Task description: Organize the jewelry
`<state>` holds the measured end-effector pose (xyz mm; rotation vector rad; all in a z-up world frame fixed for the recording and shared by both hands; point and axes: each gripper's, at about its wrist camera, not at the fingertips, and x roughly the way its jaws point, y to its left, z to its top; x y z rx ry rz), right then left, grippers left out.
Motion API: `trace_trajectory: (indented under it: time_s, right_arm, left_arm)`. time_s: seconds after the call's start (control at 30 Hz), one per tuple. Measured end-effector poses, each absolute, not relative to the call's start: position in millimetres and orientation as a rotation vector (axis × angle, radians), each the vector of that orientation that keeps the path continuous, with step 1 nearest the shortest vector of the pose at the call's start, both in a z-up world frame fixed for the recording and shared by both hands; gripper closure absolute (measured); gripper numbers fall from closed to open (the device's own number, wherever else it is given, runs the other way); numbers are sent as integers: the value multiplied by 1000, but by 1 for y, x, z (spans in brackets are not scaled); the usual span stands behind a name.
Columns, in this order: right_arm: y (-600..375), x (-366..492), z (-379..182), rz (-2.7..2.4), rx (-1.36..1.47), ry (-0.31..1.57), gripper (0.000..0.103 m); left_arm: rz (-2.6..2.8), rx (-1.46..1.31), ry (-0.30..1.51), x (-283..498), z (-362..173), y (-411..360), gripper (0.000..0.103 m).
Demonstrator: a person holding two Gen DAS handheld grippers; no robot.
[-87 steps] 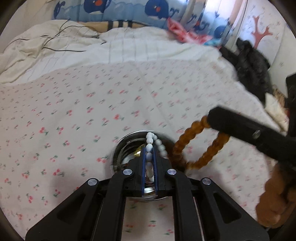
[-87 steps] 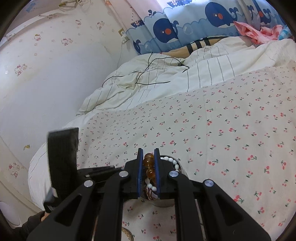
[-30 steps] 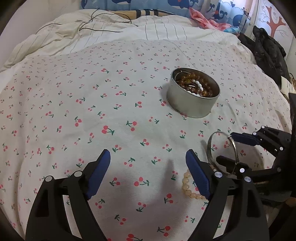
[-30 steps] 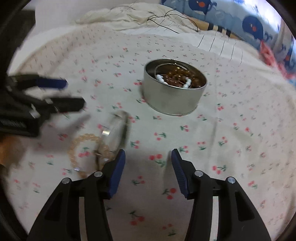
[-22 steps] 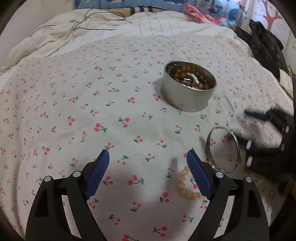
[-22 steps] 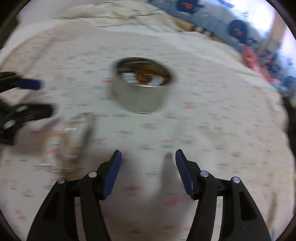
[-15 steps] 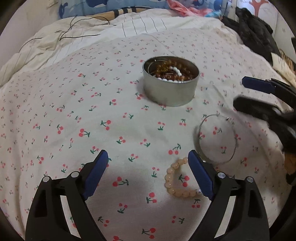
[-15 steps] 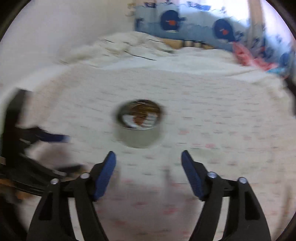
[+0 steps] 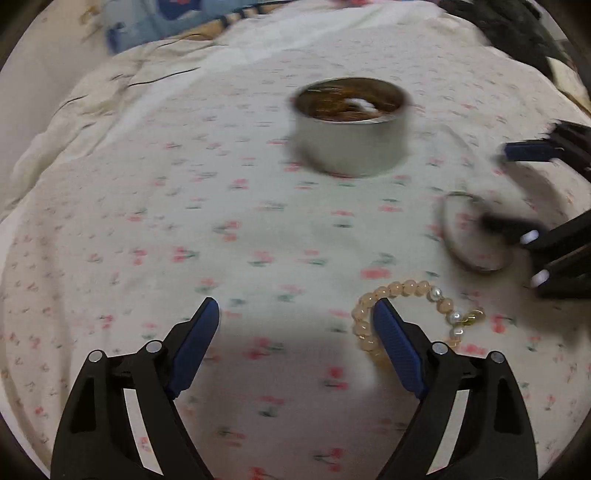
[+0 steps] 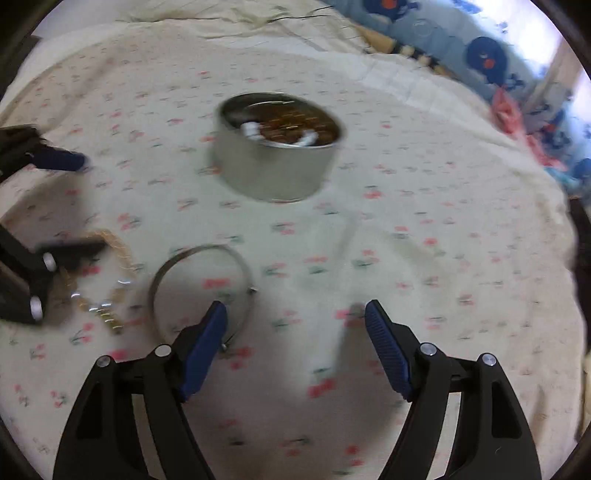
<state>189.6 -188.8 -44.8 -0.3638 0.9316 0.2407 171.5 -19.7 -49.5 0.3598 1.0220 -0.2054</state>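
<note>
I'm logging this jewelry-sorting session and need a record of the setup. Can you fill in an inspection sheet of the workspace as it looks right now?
Surface: cherry-print bedsheet, blurred.
Job's things: round metal tin holding amber and white beads; silver bangle and peach bead bracelet lying flat on the sheet, outside the tin.
Clutter: dark clothing at the far edge.
Grippers: left gripper open, empty, its right finger beside the bracelet; right gripper open, empty, its jaws having just been opening, near the bangle.
Cables: thin black wire on the rumpled duvet.
Surroundings: whale-print fabric, pink cloth.

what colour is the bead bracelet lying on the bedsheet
Pale peach-amber bead bracelet with a few pearly beads; clearest in the left wrist view.
</note>
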Motion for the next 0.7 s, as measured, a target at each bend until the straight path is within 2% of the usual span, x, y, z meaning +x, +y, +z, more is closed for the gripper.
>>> trace_trajectory:
  time_s: [0.1, 0.17, 0.23, 0.27, 0.3, 0.33, 0.37, 0.4, 0.53, 0.57, 0.6, 0.63, 0.67, 0.7]
  right_arm:
    - [-196, 191, -40, 358, -215, 950, 30]
    - [-192, 192, -45, 392, -221, 976, 30]
    - [-188, 194, -52, 397, -238, 1003, 44]
    - [-188, 194, -53, 398, -236, 1003, 46]
    - [-187, 195, -52, 405, -229, 1003, 53]
    - [-188, 195, -51, 409, -221, 1002, 61]
    - [-189, 195, -50, 405, -218, 1001, 64]
    - [-191, 194, -51, 405, -215, 1004, 69]
    - [-193, 199, -52, 418, -185, 1016, 72]
    - [-193, 199, -51, 427, -181, 1014, 75]
    - [-192, 200, -51, 434, -181, 1010, 91]
    - [-191, 199, -50, 440, -183, 1004, 94]
    - [-191, 200, -49, 442, -182, 999, 96]
    - [-191, 199, -49, 441, -180, 995, 97]
  left_arm:
    - [-274, 228, 1054, 174, -46, -10, 21]
    - [-315, 267, 1088, 170, -55, -19, 21]
    - [-316, 307, 1077, 167, -60, -26, 21]
    - [-324, 283, 1082, 168, -60, -24, 24]
    - [-330, 261, 1085, 169, -60, -23, 27]
    - [-336, 243, 1084, 169, -59, -22, 35]
    - [-341, 241, 1082, 169, -58, -23, 44]
    - [-350, 240, 1081, 168, -58, -24, 48]
    - [-365, 226, 1081, 162, -56, -24, 62]
    - [-374, 224, 1080, 161, -55, -25, 73]
    - [-382, 222, 1079, 162, -56, -25, 78]
    - [-388, 222, 1075, 161, -55, -27, 90]
    - [-396, 216, 1072, 161, -53, -27, 96]
    - [-403, 207, 1067, 160, -51, -27, 96]
